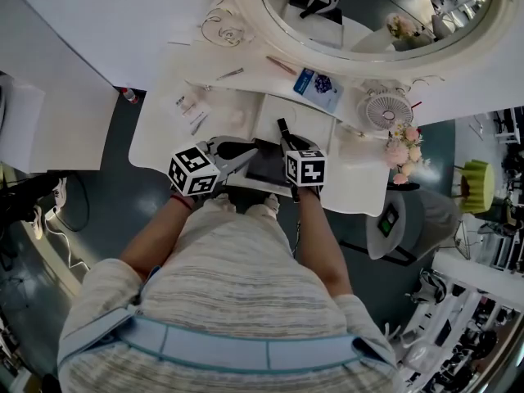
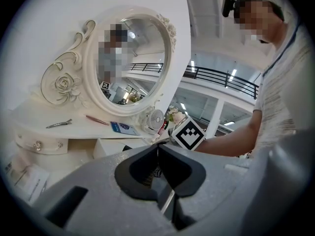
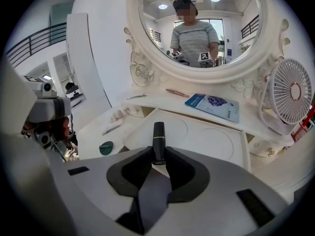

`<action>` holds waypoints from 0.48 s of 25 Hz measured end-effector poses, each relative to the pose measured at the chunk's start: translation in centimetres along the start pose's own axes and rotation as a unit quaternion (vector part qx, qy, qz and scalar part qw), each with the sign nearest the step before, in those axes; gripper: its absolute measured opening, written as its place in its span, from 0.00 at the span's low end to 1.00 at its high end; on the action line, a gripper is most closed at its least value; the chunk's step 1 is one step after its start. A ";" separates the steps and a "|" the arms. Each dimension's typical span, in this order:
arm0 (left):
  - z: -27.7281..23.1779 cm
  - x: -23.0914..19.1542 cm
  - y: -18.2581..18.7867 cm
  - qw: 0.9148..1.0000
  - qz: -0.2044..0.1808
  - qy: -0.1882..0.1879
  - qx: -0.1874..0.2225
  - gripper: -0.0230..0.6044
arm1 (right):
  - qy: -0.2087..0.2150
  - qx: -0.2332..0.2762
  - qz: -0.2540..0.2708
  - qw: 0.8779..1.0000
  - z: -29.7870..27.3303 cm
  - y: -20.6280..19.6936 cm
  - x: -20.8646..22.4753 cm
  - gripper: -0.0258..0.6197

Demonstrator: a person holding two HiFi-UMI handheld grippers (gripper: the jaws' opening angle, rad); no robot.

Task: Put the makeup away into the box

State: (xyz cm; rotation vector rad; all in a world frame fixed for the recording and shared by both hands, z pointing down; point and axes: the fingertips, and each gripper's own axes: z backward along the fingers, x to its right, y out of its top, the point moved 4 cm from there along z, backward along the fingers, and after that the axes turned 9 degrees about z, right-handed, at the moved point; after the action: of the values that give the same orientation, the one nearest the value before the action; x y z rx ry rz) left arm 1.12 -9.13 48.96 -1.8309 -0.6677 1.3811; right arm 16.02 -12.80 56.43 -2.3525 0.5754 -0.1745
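I had left gripper point(image 2: 158, 146) near level, jaws pressed together. Right gripper point(image 3: 158, 156) pitched downward, jaws clamped on black lipstick point(image 3: 158, 140). Both forearms reached forward from torso, grippers near each other, side by side.

A white dressing table point(image 1: 160, 142), its ornate oval mirror point(image 1: 385, 6) at twelve o'clock and flowers point(image 1: 403, 147) at two o'clock, forms a bedroom-style vanity corner. Balcony railings point(image 2: 221, 77) show it stands in a large hall.
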 end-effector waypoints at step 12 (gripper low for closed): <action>-0.4 1.1 -1.1 1.000 0.000 0.011 0.000 0.06 | 0.031 0.015 0.022 0.999 2.1 -1.8 -1.0 0.17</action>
State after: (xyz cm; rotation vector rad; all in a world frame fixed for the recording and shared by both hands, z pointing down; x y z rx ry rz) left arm 1.87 -7.72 49.25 -1.8433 -0.6563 1.3600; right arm 16.35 -9.90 56.12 -2.3095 0.6510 -0.2359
